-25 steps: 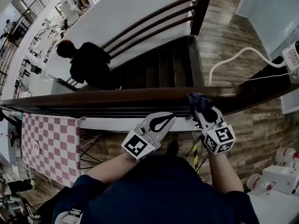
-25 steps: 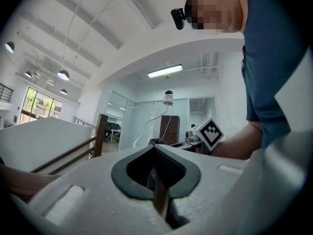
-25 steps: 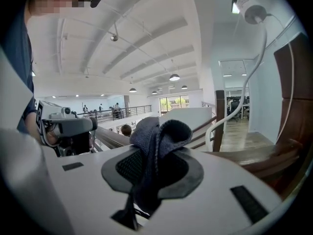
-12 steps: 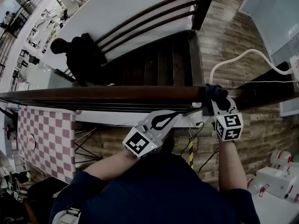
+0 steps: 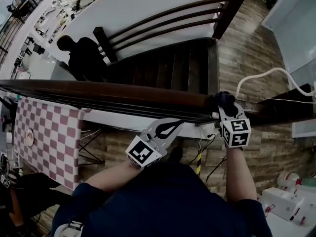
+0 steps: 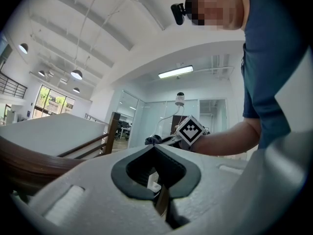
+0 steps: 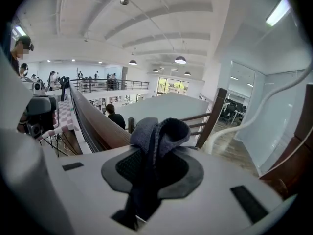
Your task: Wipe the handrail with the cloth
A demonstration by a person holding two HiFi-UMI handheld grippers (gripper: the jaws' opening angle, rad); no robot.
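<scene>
A dark brown wooden handrail [image 5: 123, 94] runs left to right across the head view. My right gripper [image 5: 221, 107] is shut on a dark blue-grey cloth [image 5: 224, 98] that lies bunched on top of the rail towards its right end. In the right gripper view the cloth [image 7: 157, 130] sticks up between the jaws of the right gripper [image 7: 156, 153], with the handrail [image 7: 93, 124] leading away to the left. My left gripper [image 5: 179, 124] hangs just below the rail on my side, shut and empty. In the left gripper view the left gripper [image 6: 155, 150] shows its jaws together, the handrail [image 6: 29, 161] at left.
Dark stairs [image 5: 173, 68] drop away beyond the rail, with a person in dark clothes [image 5: 84, 56] on them. A pink checkered cloth [image 5: 44, 132] hangs at left. A white hose [image 5: 266, 75] lies on the wood floor at right. Cables [image 5: 202, 149] dangle under the rail.
My right gripper has slid the cloth to the right along the handrail. The left gripper has stayed shut below the rail. The person on the stairs has moved little.
</scene>
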